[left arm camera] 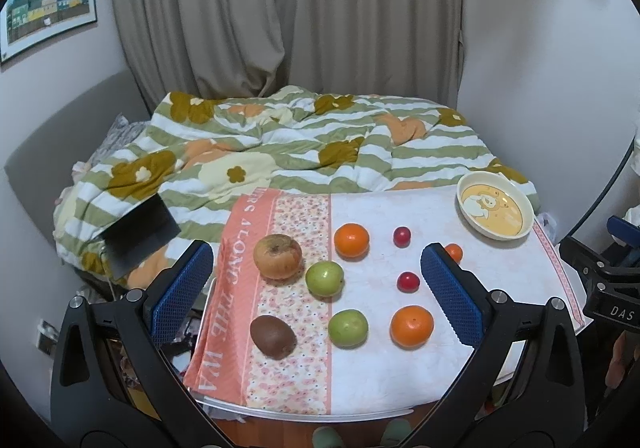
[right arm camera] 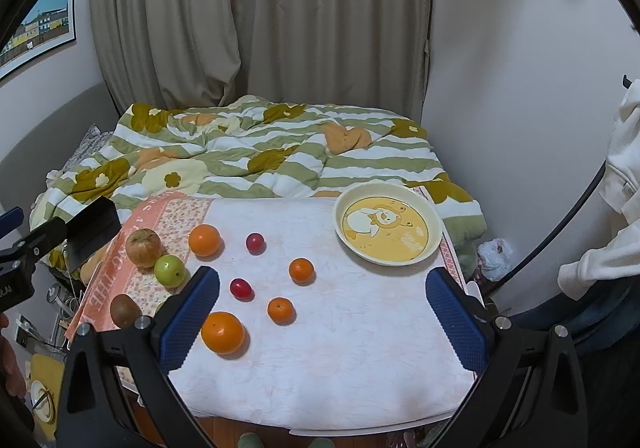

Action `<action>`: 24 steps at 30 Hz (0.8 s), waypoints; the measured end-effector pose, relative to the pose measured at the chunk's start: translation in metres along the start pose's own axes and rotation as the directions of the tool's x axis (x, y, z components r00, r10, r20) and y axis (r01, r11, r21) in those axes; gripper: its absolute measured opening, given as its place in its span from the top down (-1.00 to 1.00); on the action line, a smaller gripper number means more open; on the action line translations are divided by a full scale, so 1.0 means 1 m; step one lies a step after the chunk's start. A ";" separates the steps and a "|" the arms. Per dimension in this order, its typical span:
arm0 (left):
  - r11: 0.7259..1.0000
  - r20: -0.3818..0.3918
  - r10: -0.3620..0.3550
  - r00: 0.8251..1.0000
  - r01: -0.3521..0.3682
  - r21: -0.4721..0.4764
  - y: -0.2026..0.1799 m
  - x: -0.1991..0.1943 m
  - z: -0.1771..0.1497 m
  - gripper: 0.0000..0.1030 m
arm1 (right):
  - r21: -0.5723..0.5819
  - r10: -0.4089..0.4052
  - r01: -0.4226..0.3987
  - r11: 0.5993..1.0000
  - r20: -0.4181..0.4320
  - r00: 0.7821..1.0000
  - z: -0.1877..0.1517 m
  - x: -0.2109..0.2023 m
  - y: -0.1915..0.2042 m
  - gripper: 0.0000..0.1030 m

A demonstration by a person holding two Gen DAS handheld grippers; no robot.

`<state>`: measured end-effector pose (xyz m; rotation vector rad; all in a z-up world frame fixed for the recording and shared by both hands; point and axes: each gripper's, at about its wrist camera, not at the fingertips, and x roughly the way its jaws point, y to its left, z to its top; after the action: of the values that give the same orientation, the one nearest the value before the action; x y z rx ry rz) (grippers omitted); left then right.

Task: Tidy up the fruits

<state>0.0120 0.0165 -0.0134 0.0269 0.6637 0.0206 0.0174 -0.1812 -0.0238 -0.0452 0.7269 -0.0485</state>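
Observation:
Several fruits lie loose on the cloth-covered table. In the left wrist view a brownish apple, two green apples, a kiwi, two big oranges and two red tomatoes lie ahead of my left gripper, which hangs open above them. A cream bowl with a bear picture stands empty at the far right corner. My right gripper hovers open over two small oranges, with the bowl beyond it.
A bed with a striped floral duvet lies right behind the table. A black flat object rests at the bed's left edge. White clothing hangs at the right, with a plastic bag below it. The table's front edge is close to both grippers.

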 end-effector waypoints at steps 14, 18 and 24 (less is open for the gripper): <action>1.000 0.001 0.002 1.000 -0.002 -0.001 0.003 -0.001 0.001 -1.00 | 0.000 0.001 -0.001 1.000 -0.005 1.000 0.004 0.000 0.001 -0.99; 1.000 0.001 0.005 1.000 -0.005 0.000 0.002 -0.001 0.001 -1.00 | -0.001 0.002 -0.002 1.000 -0.007 1.000 0.005 0.000 0.000 -0.99; 1.000 0.001 0.005 1.000 -0.005 0.000 0.001 -0.001 0.002 -1.00 | 0.000 0.003 -0.003 1.000 -0.007 1.000 0.006 0.000 0.001 -0.99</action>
<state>0.0125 0.0176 -0.0115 0.0285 0.6630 0.0251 0.0211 -0.1803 -0.0194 -0.0443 0.7339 -0.0457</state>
